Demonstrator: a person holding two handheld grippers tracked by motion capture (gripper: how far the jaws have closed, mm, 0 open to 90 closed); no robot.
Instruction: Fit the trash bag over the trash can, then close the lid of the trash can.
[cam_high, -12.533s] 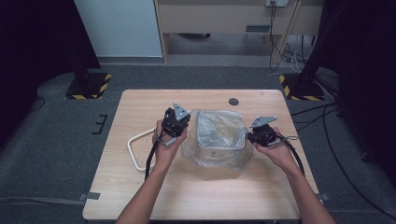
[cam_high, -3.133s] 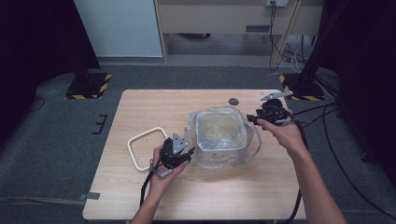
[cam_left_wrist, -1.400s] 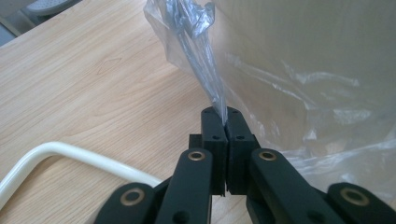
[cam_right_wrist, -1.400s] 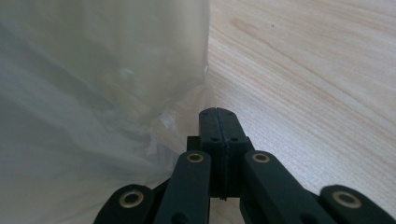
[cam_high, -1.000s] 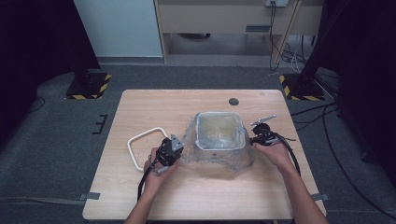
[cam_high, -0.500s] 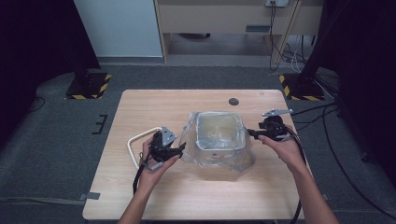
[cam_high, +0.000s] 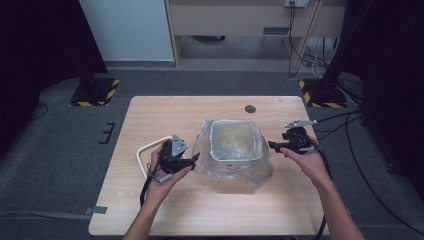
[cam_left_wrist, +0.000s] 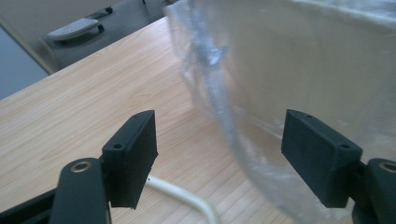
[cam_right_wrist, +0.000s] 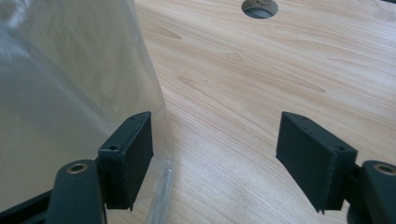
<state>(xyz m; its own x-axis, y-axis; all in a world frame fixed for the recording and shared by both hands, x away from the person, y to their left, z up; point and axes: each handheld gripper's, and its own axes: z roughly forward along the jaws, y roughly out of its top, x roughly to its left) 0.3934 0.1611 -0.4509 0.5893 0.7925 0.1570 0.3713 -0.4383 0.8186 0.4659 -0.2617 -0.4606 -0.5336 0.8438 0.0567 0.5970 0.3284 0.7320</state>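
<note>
Plastic liner (cam_high: 235, 167) sits draped over the square bin (cam_high: 235, 141) mid-counter (cam_high: 165, 107), folded over the rim and bunched loosely at the base. On the left, my left gripper (cam_high: 194, 159) hangs just beside the bag; its fingers (cam_left_wrist: 133, 154) have just been opening and stand wide, nothing between them, a white loop (cam_high: 145, 155) lying beneath. Over on the right, my right gripper (cam_high: 272, 145) has likewise just let go, wide and empty. Lining looks done, I'd say; maybe tidying remains. I can't see whether the liner reaches the bin's bottom.
</note>
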